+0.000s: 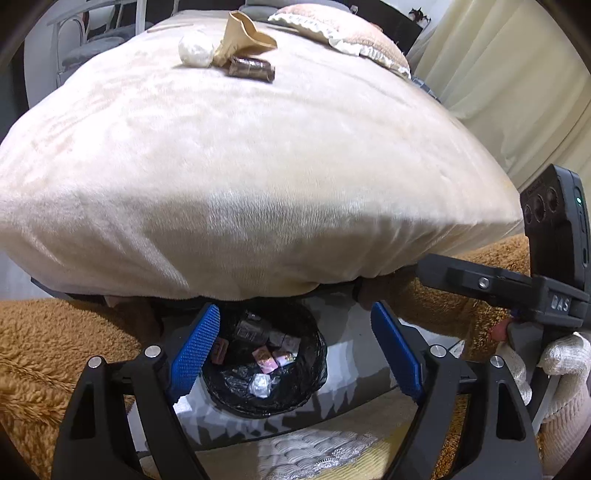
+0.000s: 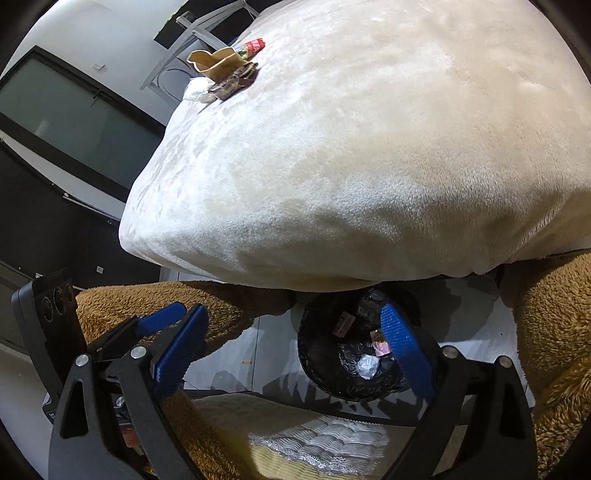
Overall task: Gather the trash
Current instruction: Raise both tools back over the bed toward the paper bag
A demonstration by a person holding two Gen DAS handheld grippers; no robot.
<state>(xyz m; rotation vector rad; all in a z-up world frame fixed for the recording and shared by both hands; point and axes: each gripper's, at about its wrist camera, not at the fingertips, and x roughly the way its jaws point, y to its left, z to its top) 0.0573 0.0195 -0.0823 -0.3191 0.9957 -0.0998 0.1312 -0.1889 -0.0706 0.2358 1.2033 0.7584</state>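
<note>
My left gripper [image 1: 295, 312] is open, its blue pads wide apart with nothing between them. It hangs above a black-lined bin [image 1: 258, 410] on the floor that holds wrappers and a crumpled white wad. My right gripper [image 2: 293, 314] is open and empty too, over the same bin [image 2: 332, 387]. Far off on the cream bed lie a white crumpled ball [image 1: 195, 48], a tan paper bag [image 1: 242, 31] and a brown wrapper [image 1: 251, 68]. The right wrist view shows the bag [image 2: 214, 61], a red wrapper [image 2: 253, 46] and the brown wrapper [image 2: 236, 79].
The cream bed cover [image 1: 258, 166] bulges over the bin's far side. Brown fleece fabric [image 1: 55, 350] flanks the bin on both sides. A pillow [image 1: 340, 33] lies at the bed's far end. A gloved hand [image 1: 561, 358] holds the other gripper's black body [image 1: 480, 282]. A patterned mat [image 2: 321, 439] lies below.
</note>
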